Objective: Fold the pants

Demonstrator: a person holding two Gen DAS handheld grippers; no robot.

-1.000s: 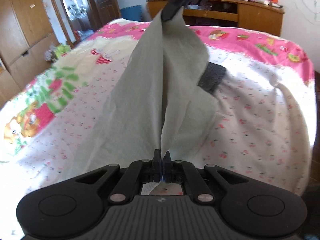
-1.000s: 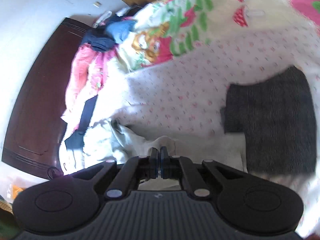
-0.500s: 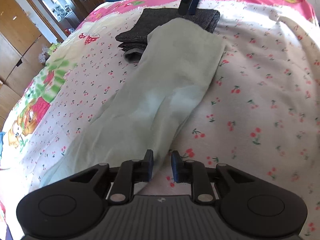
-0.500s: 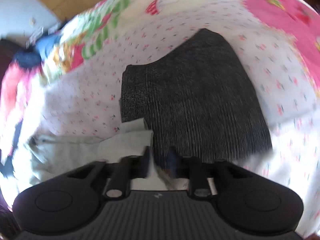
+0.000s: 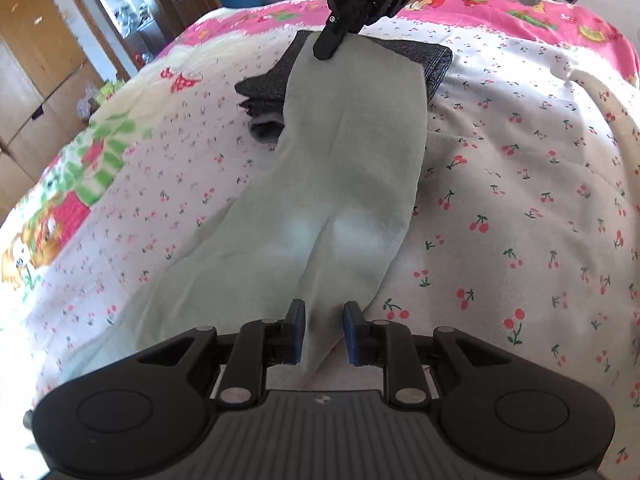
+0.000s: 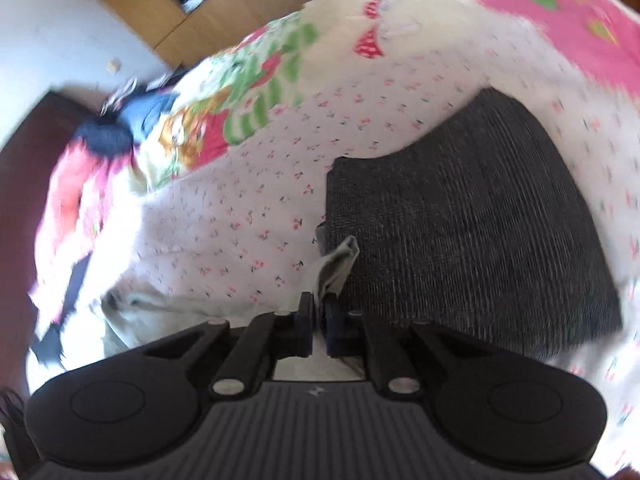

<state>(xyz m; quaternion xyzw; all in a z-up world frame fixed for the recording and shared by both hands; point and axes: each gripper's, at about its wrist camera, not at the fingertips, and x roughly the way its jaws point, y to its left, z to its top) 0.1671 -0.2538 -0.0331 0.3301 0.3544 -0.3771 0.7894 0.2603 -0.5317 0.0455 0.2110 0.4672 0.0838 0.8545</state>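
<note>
Since a second ago the left gripper (image 5: 323,330) has let go of the pale green pants (image 5: 320,184) and its fingers now stand moderately apart, with the near tip of the cloth lying loose between them at 6 o'clock of the left view. Half a second back the right gripper (image 6: 319,320) was parted; now its fingers are nearly closed, pinching a bunched corner of the pants (image 6: 336,268). From the left view that right gripper (image 5: 332,46) sits at 12 o'clock, on the far end of the garment. Between the two, the pants lie flat and lengthwise on the cherry-print bedsheet (image 5: 520,208), no longer lifted as before. Their far end overlaps a folded dark grey garment (image 5: 434,60), which fills the 3 o'clock side of the right view (image 6: 472,232). Toward 10 o'clock of the left view stand a wooden wardrobe (image 5: 36,68) and an open doorway (image 5: 120,16). At 9 o'clock of the right view a heap of pink and navy clothes (image 6: 92,160) is blurred.
</note>
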